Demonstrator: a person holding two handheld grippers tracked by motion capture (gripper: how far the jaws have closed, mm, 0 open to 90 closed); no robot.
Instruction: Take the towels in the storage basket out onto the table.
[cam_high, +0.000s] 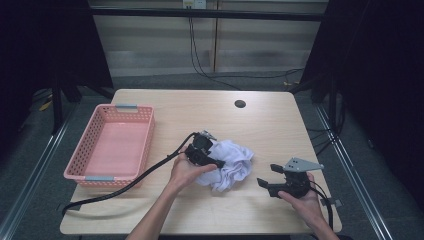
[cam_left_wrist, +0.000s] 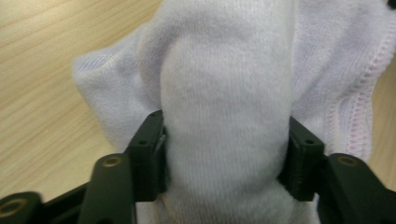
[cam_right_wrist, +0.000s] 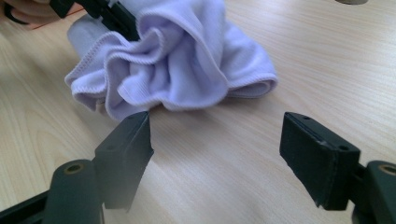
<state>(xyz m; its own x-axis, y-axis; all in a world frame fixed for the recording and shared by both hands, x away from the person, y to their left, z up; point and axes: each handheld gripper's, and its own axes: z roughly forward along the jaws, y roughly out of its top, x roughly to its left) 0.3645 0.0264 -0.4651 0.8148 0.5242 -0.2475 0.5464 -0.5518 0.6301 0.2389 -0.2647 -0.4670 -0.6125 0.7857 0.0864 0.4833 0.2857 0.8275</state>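
Note:
A crumpled white cloth (cam_high: 231, 164) lies in a heap on the wooden table (cam_high: 270, 125), right of centre. My left gripper (cam_high: 214, 161) reaches into the heap's left side from above. In the left gripper view a thick fold of the cloth (cam_left_wrist: 224, 93) fills the gap of that gripper (cam_left_wrist: 226, 158), and both pads (cam_left_wrist: 152, 154) press against it. My right gripper (cam_high: 268, 176) rests low near the table's front right, a short way from the heap, jaws wide apart. In the right gripper view it (cam_right_wrist: 217, 149) holds nothing, with the cloth (cam_right_wrist: 187, 70) lying just beyond its tips.
A pink plastic basket (cam_high: 146, 135) with nothing inside stands at the table's left side. A dark cable hole (cam_high: 240, 104) sits near the far edge. The left gripper's black cable (cam_high: 130, 182) trails across the front left of the table.

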